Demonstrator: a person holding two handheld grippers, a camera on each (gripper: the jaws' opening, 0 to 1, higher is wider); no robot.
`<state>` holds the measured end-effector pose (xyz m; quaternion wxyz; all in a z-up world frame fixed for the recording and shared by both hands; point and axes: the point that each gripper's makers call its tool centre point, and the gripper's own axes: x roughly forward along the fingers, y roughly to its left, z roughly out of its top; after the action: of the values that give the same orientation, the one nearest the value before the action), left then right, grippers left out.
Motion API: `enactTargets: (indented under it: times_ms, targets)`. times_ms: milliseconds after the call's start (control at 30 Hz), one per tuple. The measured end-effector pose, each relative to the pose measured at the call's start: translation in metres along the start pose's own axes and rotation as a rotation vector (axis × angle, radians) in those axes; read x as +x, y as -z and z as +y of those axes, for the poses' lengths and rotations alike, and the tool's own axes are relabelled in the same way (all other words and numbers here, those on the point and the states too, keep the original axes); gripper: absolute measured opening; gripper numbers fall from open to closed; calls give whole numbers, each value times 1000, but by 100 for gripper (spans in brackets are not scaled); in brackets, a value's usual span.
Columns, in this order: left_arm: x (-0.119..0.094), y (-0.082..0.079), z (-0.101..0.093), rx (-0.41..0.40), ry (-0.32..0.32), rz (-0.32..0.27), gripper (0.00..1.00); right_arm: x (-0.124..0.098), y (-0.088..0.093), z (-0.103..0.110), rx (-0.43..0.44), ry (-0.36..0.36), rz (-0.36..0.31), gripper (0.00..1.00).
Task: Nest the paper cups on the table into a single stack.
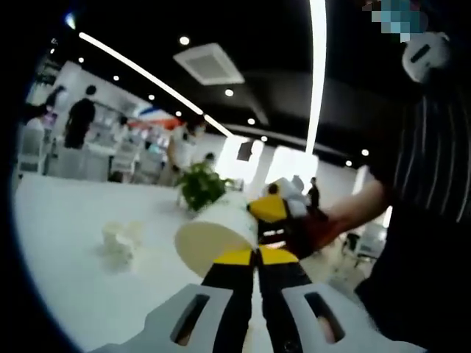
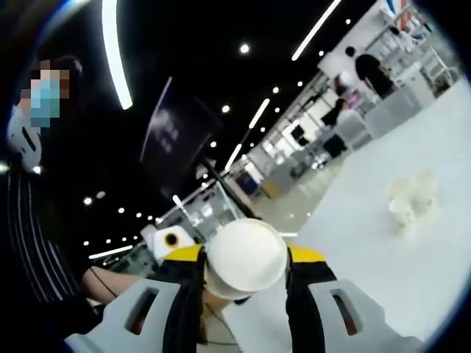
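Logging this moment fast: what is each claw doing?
Left claw: shut, nothing between its jaws.
Right claw: shut on a paper cup, bottom facing the camera.

Left gripper view sits low over the white table (image 1: 66,257), looking out along its own jaws, ceiling lights across the top, w/ the other gripper coming in from the right. Right gripper view is rolled hard, table (image 2: 412,279) at lower right. Both catch the distant cup cluster (image 1: 121,239) (image 2: 408,202) & the person.
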<state>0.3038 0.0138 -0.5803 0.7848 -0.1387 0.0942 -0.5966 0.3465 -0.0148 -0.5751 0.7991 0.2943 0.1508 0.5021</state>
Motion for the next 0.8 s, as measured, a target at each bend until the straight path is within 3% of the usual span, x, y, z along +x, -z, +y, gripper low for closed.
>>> enactTargets:
  times_ms: [233,367,633,800]
  targets:
    - [2,3,-5,28,17,48,0,-5,3,3,-67,-9,27,42]
    - [3,8,-7,51,27,92,0,-8,1,4,-125,-3,16,49]
    - [8,14,-12,81,53,153,0,-13,3,14,-223,-38,59,57]
    - [9,14,-14,109,70,185,0,-16,1,23,-340,-68,74,74]
